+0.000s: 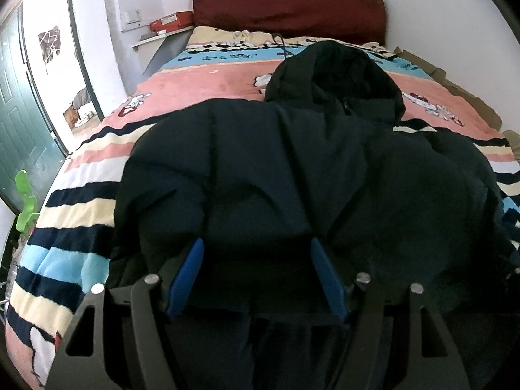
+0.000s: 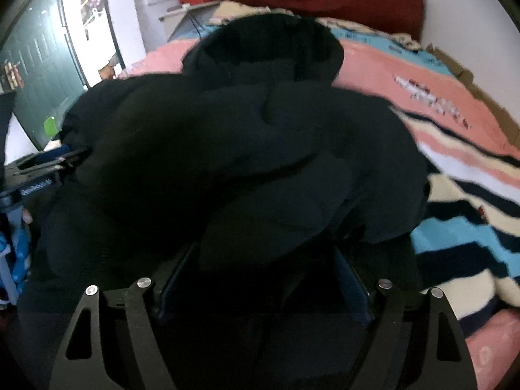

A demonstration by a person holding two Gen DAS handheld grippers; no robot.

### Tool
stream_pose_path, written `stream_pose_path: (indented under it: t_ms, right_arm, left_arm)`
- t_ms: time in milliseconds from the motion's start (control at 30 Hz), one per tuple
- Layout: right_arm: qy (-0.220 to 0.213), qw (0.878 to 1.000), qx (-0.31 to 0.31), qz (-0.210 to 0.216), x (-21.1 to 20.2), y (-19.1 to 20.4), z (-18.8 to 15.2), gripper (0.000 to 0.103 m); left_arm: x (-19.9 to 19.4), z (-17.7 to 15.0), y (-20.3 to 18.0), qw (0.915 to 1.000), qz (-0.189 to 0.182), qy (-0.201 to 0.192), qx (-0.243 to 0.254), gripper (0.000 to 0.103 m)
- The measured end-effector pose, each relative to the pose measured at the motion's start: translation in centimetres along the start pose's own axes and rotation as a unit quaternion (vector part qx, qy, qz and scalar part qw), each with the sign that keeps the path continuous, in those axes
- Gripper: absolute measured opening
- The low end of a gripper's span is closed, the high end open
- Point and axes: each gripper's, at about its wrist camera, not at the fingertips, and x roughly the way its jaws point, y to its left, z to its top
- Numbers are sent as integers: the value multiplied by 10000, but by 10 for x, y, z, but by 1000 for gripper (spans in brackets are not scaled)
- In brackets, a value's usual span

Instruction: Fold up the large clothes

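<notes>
A dark hooded jacket (image 1: 292, 162) lies bunched on the striped bed (image 1: 81, 201), hood towards the headboard. Both grippers tilt down over its near hem, left gripper (image 1: 256, 260) and right gripper (image 2: 263, 269) spread wide around fabric.

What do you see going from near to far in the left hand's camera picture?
Blue fingers → dark puffy jacket → its hood → striped blanket's blue band → red headboard.
</notes>
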Motion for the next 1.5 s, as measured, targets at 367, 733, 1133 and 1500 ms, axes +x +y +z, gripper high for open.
stream_pose_path:
  t_ms: [367,733,1133,1500]
  right_arm:
    - [70,9997,-149,194,18,18,6,80]
    - [66,9994,-49,332,17,9,6,80]
    - [-318,9985,163,422,-21,-17,9,80]
    - [-885,9950,302,356,-25,-69,92,83]
  left_arm:
    - [-2,-3,2,10000,-30,10,-31,67]
    - [-3,-2,-1,9999,82,35,60,67]
    - [-20,10,5,9999,-67,79,103,67]
    - [-22,135,29,9958,-899,-178,-70,67]
